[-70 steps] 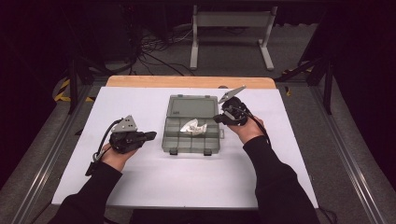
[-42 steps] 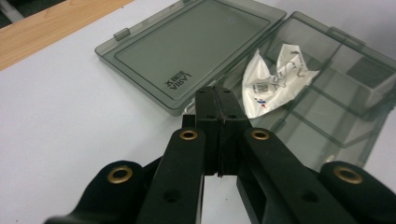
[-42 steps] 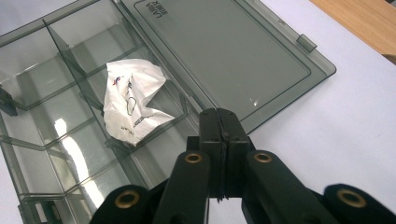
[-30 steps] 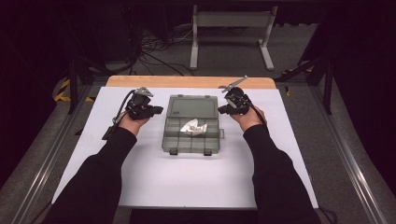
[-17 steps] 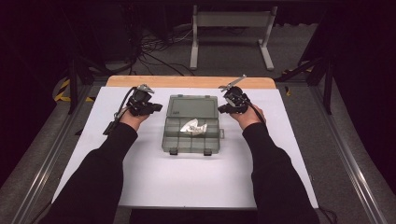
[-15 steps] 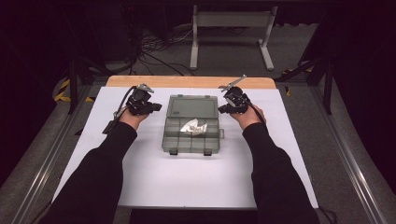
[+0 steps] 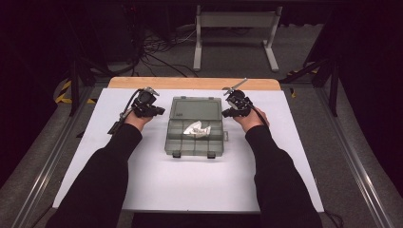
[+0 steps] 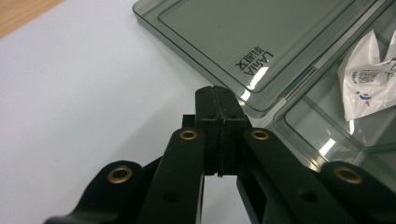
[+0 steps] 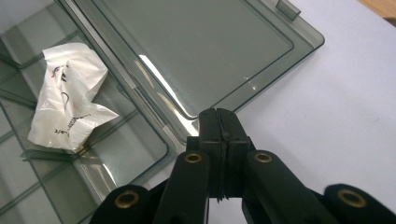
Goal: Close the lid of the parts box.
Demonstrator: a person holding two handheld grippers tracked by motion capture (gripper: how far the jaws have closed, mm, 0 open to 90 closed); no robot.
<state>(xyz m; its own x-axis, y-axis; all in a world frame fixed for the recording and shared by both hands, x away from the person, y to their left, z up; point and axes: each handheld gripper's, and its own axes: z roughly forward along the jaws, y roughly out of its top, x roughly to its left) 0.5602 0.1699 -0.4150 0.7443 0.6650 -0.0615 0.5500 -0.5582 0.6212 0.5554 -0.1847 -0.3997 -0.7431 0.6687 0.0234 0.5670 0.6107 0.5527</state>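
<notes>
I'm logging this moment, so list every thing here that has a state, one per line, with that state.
Organizer box: open, lying flat on the table.
Lid: folded back flat on the table, far side of the box.
White packet: crumpled, lying in a compartment of the box.
Left tool: shut, empty, tips at the lid's edge.
Right tool: shut, empty, tips at the lid's opposite edge.

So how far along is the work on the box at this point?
Done: the smoky plastic box lies open, its lid flat on the table, and a white packet sits in a compartment. In hand: the left hand-held gripper and right hand-held gripper, jaws together, sit at opposite lid edges. Whether they touch it, I cannot tell. Left, probably: swinging the lid shut and latching it.
</notes>
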